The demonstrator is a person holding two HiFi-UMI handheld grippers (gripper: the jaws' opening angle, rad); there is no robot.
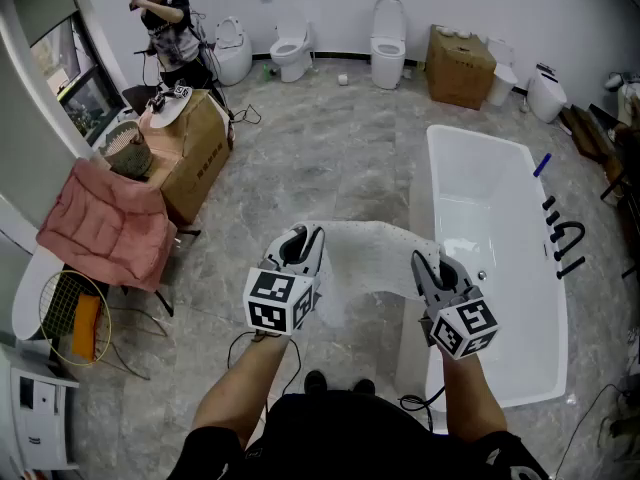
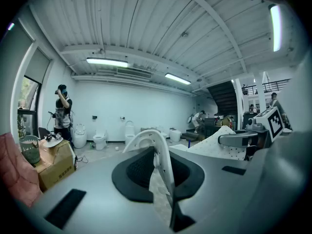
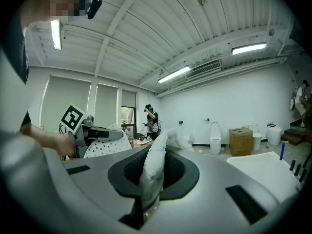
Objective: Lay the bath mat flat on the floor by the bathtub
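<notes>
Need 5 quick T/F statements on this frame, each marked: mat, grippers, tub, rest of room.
1. The left gripper and the right gripper are each shut on the bath mat. True.
2. The bath mat lies flat on the floor. False: it is held up between the two grippers, curved and not spread out.
3. The bathtub is on the person's right, beside the right gripper. True.
4. The pink cloth hangs over the bathtub rim. False: it hangs at the left side of the room, well apart from the bathtub.
5. Toilets stand along the far wall. True.
</notes>
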